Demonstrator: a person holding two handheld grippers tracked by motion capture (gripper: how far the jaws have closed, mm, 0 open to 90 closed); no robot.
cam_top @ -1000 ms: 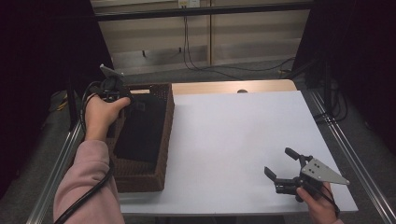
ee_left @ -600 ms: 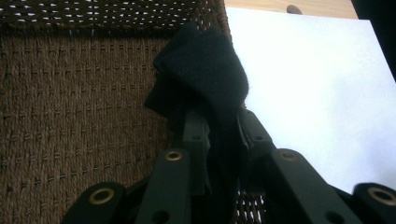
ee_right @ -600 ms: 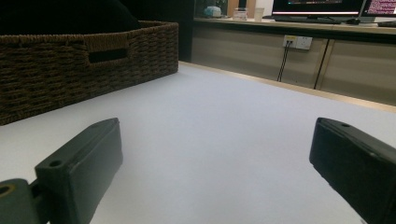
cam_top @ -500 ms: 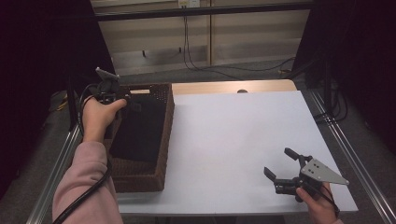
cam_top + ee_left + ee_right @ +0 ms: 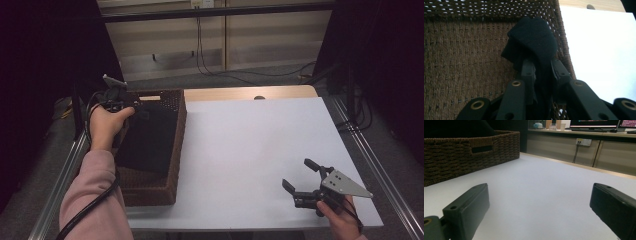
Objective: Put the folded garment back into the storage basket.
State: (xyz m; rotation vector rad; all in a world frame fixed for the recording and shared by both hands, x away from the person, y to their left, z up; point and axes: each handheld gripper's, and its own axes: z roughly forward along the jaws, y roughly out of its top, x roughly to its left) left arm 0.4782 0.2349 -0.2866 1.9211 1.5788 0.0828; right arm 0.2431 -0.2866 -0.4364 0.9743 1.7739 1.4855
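Left gripper (image 5: 541,82) jaws pinch black cloth (image 5: 534,42) fold in basket (image 5: 172,150), frame left: soft, light, floppy. Right gripper (image 5: 305,186) jaws spread.

A white table (image 5: 260,145) carries a brown wicker basket (image 5: 172,150) at its left edge.

Open white tabletop (image 5: 260,145) right of the wicker basket (image 5: 172,150), its walls hemming the dark cloth (image 5: 147,140).
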